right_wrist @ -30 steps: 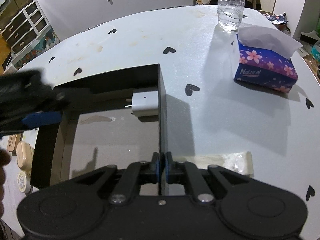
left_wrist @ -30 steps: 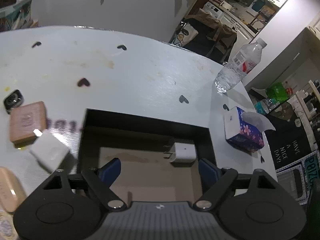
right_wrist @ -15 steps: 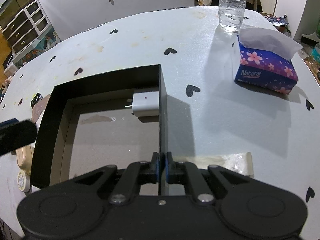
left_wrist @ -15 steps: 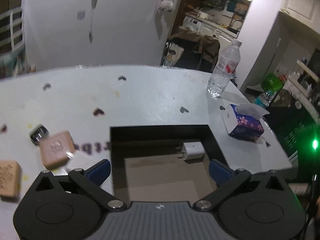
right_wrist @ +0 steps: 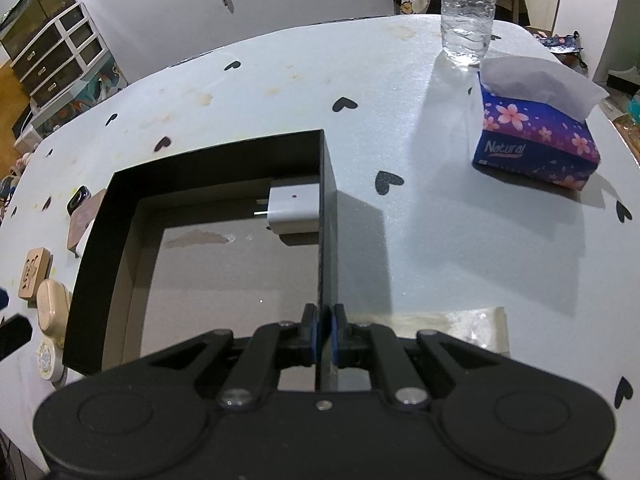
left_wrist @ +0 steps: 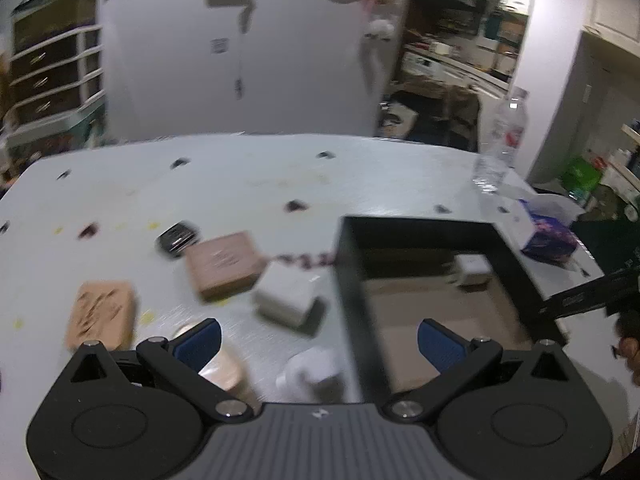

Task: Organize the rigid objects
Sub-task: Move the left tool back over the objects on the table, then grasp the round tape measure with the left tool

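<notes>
A black open box (right_wrist: 100, 240) lies on the white table; a white charger (right_wrist: 294, 210) sits in its far right corner, also in the left wrist view (left_wrist: 472, 268). My right gripper (right_wrist: 324, 338) is shut on the box's right wall (right_wrist: 326, 240). My left gripper (left_wrist: 318, 344) is open and empty, above the box's left wall (left_wrist: 352, 300). Left of the box lie a white block (left_wrist: 286, 298), a pink-brown block (left_wrist: 222, 264), a wooden block (left_wrist: 102, 314), a dark small device (left_wrist: 178, 236), a beige case (right_wrist: 52, 308) and a round tin (right_wrist: 46, 360).
A blue tissue box (right_wrist: 536, 140) and a water bottle (right_wrist: 468, 12) stand at the table's far right. Clear tape (right_wrist: 452, 328) lies on the table near my right gripper. A drawer unit (right_wrist: 56, 64) stands beyond the table's left side.
My left gripper has swung left and pulled back from over the box, bringing the loose objects left of the box into view. My right gripper has stayed shut on the box wall.
</notes>
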Motion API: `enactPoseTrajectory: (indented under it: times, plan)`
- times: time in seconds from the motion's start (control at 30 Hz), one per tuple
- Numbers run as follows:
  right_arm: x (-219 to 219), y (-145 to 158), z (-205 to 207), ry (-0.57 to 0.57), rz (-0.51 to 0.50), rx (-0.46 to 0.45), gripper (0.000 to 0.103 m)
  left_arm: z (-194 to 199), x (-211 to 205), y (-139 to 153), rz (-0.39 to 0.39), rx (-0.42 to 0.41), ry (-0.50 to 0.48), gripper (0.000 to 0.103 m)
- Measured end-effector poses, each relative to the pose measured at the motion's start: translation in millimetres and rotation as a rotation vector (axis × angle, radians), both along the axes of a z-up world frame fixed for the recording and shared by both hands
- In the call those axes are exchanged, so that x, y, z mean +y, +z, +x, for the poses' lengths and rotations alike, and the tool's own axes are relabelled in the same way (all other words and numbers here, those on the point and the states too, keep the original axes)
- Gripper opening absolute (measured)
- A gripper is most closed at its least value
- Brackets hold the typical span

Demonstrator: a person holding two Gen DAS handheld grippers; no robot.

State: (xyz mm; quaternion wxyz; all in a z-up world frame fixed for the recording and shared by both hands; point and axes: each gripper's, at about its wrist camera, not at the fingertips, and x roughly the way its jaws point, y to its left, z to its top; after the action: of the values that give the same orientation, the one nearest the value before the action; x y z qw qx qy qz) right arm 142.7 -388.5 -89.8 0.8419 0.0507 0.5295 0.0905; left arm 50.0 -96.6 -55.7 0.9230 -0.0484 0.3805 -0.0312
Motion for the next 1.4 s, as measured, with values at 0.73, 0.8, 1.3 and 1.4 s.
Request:
enactPoseTrajectory:
  times: [0.73, 0.8, 1.3, 1.4]
  plan:
    - [2, 0, 0, -0.004, -0.011, -0.004, 0.007, -28, 63, -67, 0.037, 0.165, 0.173, 0.086]
    - [2, 0, 0, -0.004, -0.010, -0.004, 0.007, -27, 65, -71, 0.035, 0.166, 0.189, 0.084]
    - [2, 0, 0, -0.006, -0.008, -0.003, 0.007, -25, 61, -66, 0.051, 0.156, 0.176, 0.061]
    - [2, 0, 0, -0.006, -0.009, -0.003, 0.007, -26, 63, -64, 0.043, 0.156, 0.192, 0.061]
